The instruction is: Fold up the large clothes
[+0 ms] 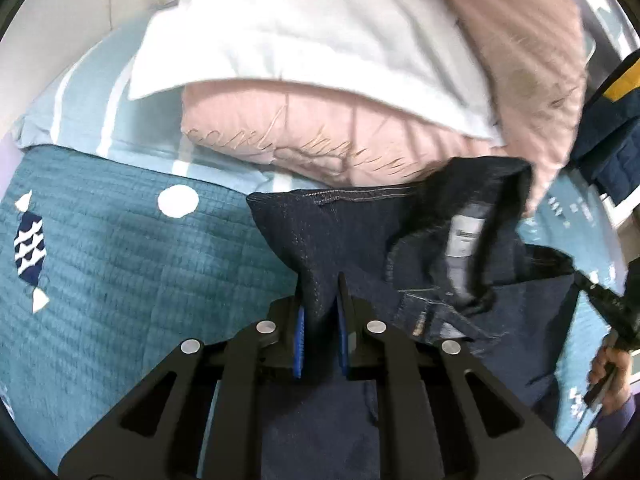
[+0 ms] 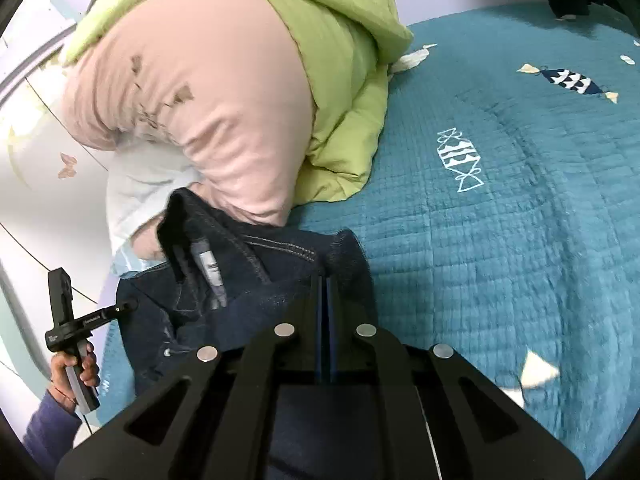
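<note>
Dark blue jeans [image 1: 400, 248] are held up by the waistband over a teal quilted bed [image 1: 120, 264]. My left gripper [image 1: 320, 284] is shut on one side of the waistband, denim pinched between its blue pads. My right gripper [image 2: 325, 280] is shut on the other side of the jeans [image 2: 248, 280], jaws nearly touching. A white label [image 1: 466, 234] shows inside the open waist. In the right wrist view the left gripper's handle [image 2: 66, 328] and the hand holding it show at lower left.
Pink pillows [image 1: 320, 132] and a white pillow [image 1: 300, 32] lie just behind the jeans. A green duvet [image 2: 344, 92] is bunched at the head of the bed [image 2: 520, 220]. A dark garment [image 1: 612, 128] hangs at the right edge.
</note>
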